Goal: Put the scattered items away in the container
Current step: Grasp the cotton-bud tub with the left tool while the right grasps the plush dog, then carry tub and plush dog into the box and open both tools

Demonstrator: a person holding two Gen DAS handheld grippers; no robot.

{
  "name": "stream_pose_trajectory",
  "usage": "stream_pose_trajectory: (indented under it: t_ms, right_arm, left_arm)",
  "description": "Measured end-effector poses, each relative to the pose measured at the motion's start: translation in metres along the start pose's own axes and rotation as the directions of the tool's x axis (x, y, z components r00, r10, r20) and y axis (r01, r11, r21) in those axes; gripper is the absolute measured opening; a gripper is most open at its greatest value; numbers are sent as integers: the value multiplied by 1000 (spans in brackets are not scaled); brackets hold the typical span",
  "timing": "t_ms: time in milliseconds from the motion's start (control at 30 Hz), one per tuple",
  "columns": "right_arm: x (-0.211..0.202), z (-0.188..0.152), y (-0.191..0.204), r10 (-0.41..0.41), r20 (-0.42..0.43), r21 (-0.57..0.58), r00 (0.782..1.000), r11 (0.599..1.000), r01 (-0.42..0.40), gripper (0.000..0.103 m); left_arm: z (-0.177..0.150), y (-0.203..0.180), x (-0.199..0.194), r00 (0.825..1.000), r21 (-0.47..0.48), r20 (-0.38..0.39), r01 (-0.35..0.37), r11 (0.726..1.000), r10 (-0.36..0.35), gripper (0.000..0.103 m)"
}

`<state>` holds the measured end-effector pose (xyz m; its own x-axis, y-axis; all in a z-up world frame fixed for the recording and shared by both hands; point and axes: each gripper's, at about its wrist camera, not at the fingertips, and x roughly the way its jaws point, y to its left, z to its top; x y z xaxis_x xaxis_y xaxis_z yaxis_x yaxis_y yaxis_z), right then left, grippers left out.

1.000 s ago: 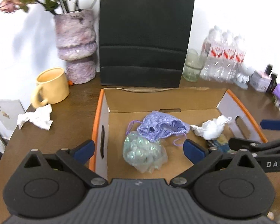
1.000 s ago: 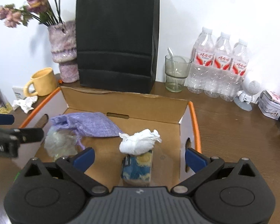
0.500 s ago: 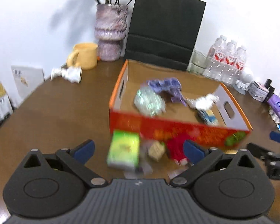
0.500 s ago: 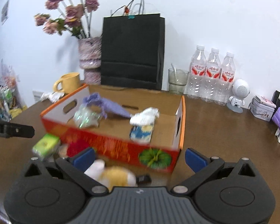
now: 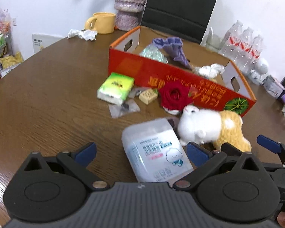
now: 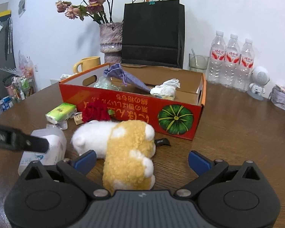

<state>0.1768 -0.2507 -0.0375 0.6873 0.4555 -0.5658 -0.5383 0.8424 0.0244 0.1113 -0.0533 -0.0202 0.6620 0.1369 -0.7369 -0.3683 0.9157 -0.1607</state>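
A red cardboard box (image 5: 180, 77) (image 6: 134, 110) stands on the table with a purple pouch (image 6: 123, 76), a clear bag and white tissue inside. In front of it lie a green tissue pack (image 5: 115, 87) (image 6: 60, 113), a red rose (image 5: 174, 95) (image 6: 96, 111), a small tan block (image 5: 148, 96), a white wipes pack (image 5: 153, 150) (image 6: 45, 150) and a white and yellow plush toy (image 5: 209, 129) (image 6: 127, 146). My left gripper (image 5: 140, 152) is open over the wipes pack. My right gripper (image 6: 141, 160) is open around the plush toy's rear.
A black paper bag (image 6: 152, 34), a vase of dried flowers (image 6: 110, 38), a yellow mug (image 5: 104, 22), crumpled tissue (image 5: 83, 34), a glass (image 6: 197, 62), three water bottles (image 6: 231, 57) and a small white figure (image 6: 258, 85) stand behind the box. A small black object (image 6: 161, 142) lies by the plush.
Both grippers have pulled back out of the box toward the near table edge and dropped lower. The loose items in front of the box have come into view.
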Motion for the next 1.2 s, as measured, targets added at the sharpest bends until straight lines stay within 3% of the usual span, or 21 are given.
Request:
stream_pose_trajectory:
  t_ms: [200, 400, 467, 500, 567, 700, 1200]
  right_arm:
    - [6, -4, 7, -14, 18, -40, 1000, 999, 14, 103]
    - [7, -9, 21, -29, 44, -115, 999, 993, 34, 90]
    - [5, -10, 25, -22, 51, -138, 998, 990, 29, 75]
    - [4, -11, 27, -20, 53, -148, 998, 989, 28, 71]
    - [3, -13, 31, -30, 54, -166, 998, 985, 39, 52]
    - [3, -13, 31, -40, 53, -172, 998, 984, 49, 52]
    - [-9, -14, 27, -31, 93, -118, 995, 992, 42, 46]
  left_arm:
    - [-7, -10, 12, 999, -13, 8, -42, 999, 43, 103]
    - [-14, -8, 20, 999, -27, 8, -45, 999, 46, 103]
    - [-15, -8, 20, 999, -16, 17, -45, 999, 46, 103]
    - [-15, -8, 20, 999, -7, 24, -41, 999, 41, 100]
    - [-17, -9, 19, 999, 22, 40, -36, 999, 35, 91]
    - [-21, -6, 16, 997, 79, 76, -33, 996, 27, 67]
    - [-27, 13, 3, 989, 140, 129, 57, 989, -75, 66]
